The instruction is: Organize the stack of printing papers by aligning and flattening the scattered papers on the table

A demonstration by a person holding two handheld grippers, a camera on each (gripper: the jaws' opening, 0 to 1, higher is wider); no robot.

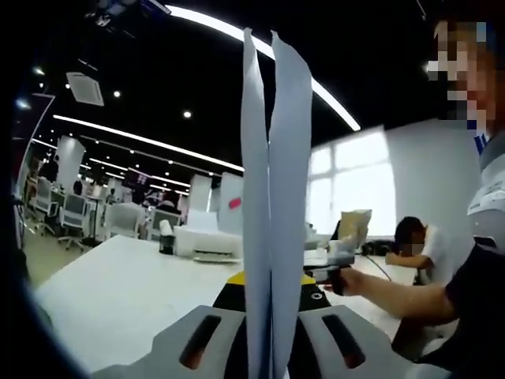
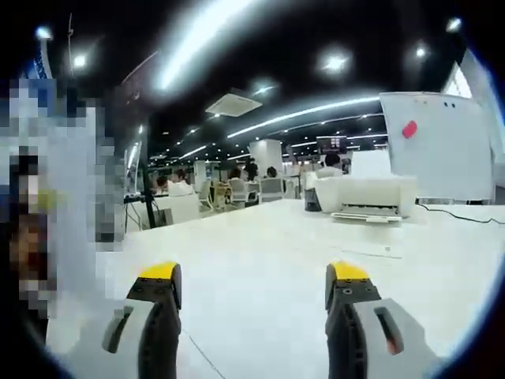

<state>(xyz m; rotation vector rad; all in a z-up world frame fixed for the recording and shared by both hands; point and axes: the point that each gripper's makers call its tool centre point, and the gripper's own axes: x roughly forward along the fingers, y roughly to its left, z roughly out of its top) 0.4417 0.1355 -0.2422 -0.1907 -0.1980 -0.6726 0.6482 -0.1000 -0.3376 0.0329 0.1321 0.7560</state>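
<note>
The papers (image 1: 272,205) are held upright, edge-on, clamped between the closed jaws of the left gripper (image 1: 272,332), lifted above the white surface (image 1: 126,292). The right gripper (image 2: 252,296) is held over the surface with its jaws wide apart and nothing between them. The aligning step seems in hand; next, the sheets' lower edges probably need tapping square on the surface, steadied by the right gripper.

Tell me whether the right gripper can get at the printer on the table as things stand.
Probably yes. The right gripper is open and holds nothing, and bare table lies between its fingers and the printer. It is far off, though, so it would need a long move forward.
</note>
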